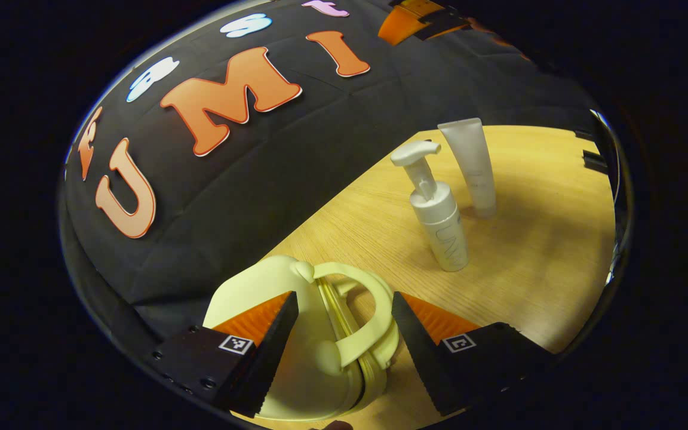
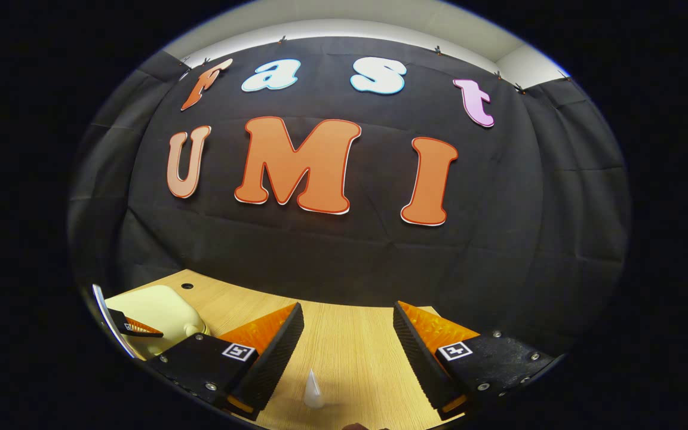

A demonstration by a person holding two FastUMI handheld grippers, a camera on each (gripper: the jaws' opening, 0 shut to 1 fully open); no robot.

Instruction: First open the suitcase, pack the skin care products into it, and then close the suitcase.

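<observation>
Straddling the suitcase (image 1: pixel 320 352), your left claw (image 1: pixel 344 349) is spread open, fingers either side of the curved handle, touching neither. Suitcase: small, pale yellow, closed, seam running between its two shells, lying on the wooden surface (image 1: pixel 535 251); contents hidden. To the right, well apart from it, a white pump bottle (image 1: pixel 439 215) stands upright, a white tube (image 1: pixel 474 167) just behind it. Your right claw (image 2: pixel 349 352) is open too, holding nothing, a white pointed tip (image 2: pixel 313 389) between its fingers.

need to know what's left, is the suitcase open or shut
Shut: in the left gripper view the suitcase halves meet along the zip seam.
</observation>
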